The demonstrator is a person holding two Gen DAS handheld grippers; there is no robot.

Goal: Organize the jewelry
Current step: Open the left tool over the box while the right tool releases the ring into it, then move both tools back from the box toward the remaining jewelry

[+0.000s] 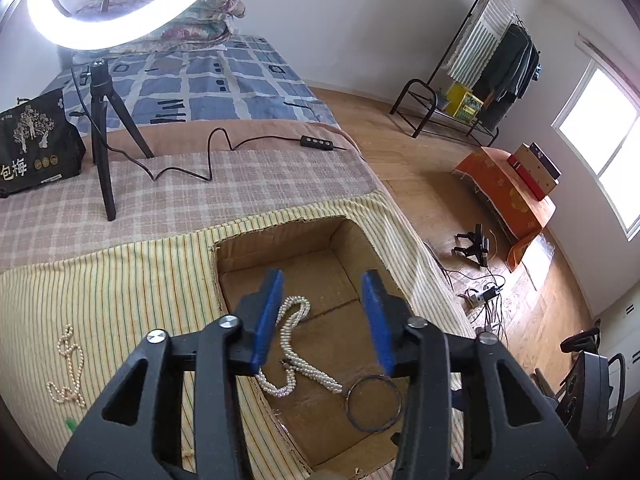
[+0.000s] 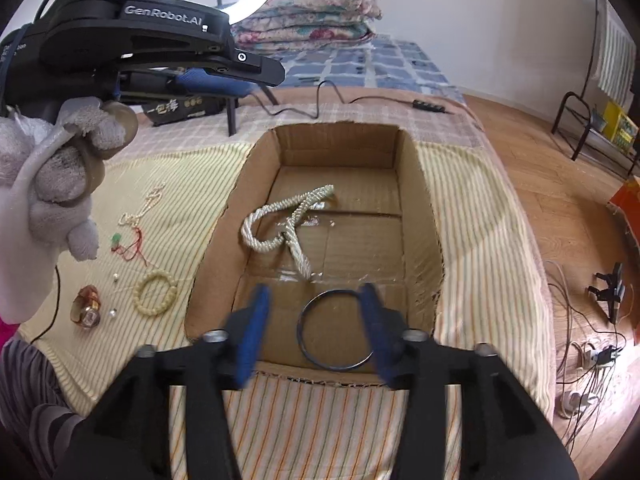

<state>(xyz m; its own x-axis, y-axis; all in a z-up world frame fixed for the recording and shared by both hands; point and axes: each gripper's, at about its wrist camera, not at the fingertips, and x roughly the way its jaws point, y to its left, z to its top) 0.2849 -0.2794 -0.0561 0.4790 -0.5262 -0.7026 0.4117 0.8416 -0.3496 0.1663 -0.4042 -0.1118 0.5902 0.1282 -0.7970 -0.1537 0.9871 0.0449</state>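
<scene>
From my seat I see the bed [image 2: 472, 208] under its striped cloth, with the cardboard box [image 2: 420, 216] sunk into it. My left gripper [image 1: 326, 316] hangs over the box, spread wide and empty; my right gripper [image 2: 316, 332] is likewise wide and holds nothing. Inside the box lie the twisted pearl necklace [image 2: 280, 220] and the dark bangle [image 2: 338, 330], apart. On the cloth left of the box rest a bead bracelet [image 2: 156, 294] and a thin pearl strand [image 1: 68, 368].
</scene>
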